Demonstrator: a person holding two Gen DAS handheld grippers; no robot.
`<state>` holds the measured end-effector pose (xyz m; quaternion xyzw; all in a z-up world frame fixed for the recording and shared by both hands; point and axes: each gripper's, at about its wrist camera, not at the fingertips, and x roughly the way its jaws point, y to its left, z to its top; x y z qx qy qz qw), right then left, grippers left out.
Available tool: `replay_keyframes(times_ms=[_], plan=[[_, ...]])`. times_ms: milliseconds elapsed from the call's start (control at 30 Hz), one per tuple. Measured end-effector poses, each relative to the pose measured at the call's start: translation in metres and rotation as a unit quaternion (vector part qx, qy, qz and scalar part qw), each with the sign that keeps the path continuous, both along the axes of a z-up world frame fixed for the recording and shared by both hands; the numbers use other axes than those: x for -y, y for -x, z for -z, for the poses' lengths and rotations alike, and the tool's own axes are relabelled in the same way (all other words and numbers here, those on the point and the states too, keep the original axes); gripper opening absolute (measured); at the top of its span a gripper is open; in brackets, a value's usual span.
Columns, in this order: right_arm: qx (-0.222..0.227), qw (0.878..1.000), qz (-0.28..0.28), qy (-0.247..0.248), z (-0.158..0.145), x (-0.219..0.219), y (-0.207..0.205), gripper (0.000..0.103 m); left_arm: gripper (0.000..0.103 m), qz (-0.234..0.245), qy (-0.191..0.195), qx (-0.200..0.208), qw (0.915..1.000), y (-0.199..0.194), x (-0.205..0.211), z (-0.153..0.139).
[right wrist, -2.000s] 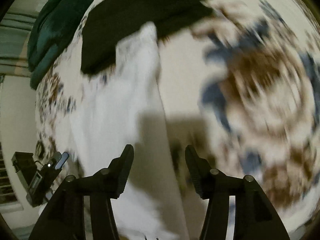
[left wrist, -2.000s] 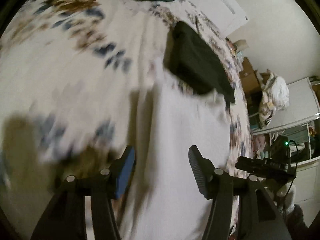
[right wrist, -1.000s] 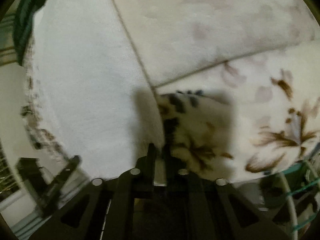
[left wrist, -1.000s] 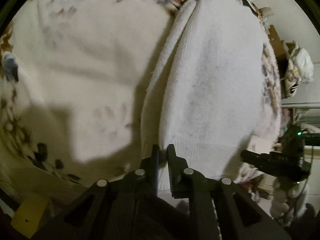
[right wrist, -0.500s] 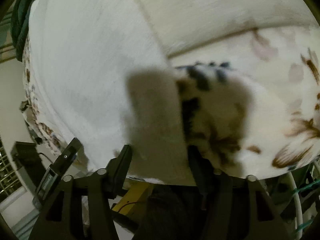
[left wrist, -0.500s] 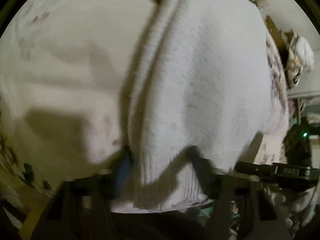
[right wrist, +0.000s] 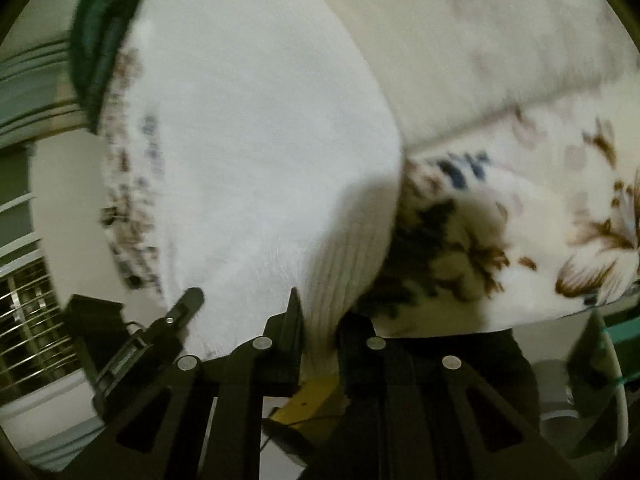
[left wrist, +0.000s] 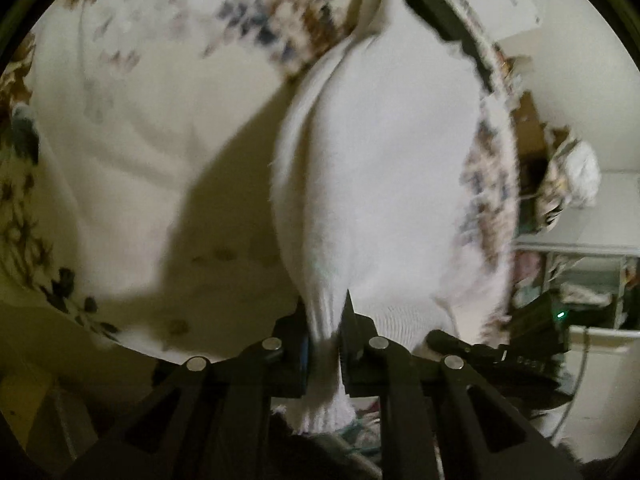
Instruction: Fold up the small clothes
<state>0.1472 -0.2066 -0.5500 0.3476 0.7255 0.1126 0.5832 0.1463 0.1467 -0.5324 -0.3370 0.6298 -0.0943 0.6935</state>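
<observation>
In your left wrist view, your left claw point(left wrist: 325, 330) is clamped on the ribbed hem of one white knitted garment point(left wrist: 384, 168), whose long axis runs straight away from you across the floral blanket point(left wrist: 132, 128) toward one black folded cloth point(left wrist: 444, 20). In your right wrist view, your right claw point(right wrist: 319, 332) pinches the same hem, the garment point(right wrist: 256, 152) stretching up and leftward.

Dim bedroom, floral bedspread point(left wrist: 132, 128) below me.
White wall point(left wrist: 576, 92) beyond; window grille point(right wrist: 28, 320) at my left.
</observation>
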Motion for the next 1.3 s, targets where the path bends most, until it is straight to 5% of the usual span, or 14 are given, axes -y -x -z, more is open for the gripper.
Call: replay_keyframes(times_ms=[167,400,633,767,867,933,1067,1200,1267,1300], plan=[[0.04,0.997,0.035,-0.054,-0.047,0.031,-0.043,0.015,0.009,-0.025,0.047,0.046,0.9975,-0.054,-0.002,-0.039],[0.118,0.986,0.09,-0.078,-0.101,0.061,-0.166,0.015,0.009,-0.041,0.085,0.115,0.9889,-0.177,0.002,-0.058],[0.152,0.98,0.121,-0.04,-0.098,0.046,-0.329,0.015,0.012,-0.044,0.102,0.121,0.9864,-0.325,0.004,-0.026],[0.126,0.983,0.133,-0.031,-0.069,0.046,-0.401,0.023,0.029,-0.062,0.114,0.091,0.9874,-0.37,-0.014,-0.004],[0.127,0.982,0.137,-0.036,-0.058,0.051,-0.425,0.037,0.057,-0.094,0.134,0.105,0.981,-0.372,-0.037,-0.005],[0.137,0.982,0.127,-0.032,-0.062,0.055,-0.427,0.056,0.059,-0.1,0.119,0.115,0.9811,-0.366,-0.048,-0.008],[0.165,0.982,0.087,0.037,-0.073,0.062,-0.415,0.057,0.059,-0.033,0.035,0.126,0.9909,-0.363,-0.033,-0.01],[0.171,0.98,0.014,0.102,-0.067,0.05,-0.41,0.057,0.059,0.057,-0.047,0.137,0.9878,-0.378,0.012,-0.001],[0.161,0.98,-0.011,0.119,-0.056,0.041,-0.414,0.053,0.056,0.095,-0.086,0.139,0.9819,-0.39,0.036,0.009],[0.162,0.979,-0.019,0.124,-0.052,0.038,-0.416,0.034,0.033,0.11,-0.105,0.142,0.9782,-0.394,0.046,0.014]])
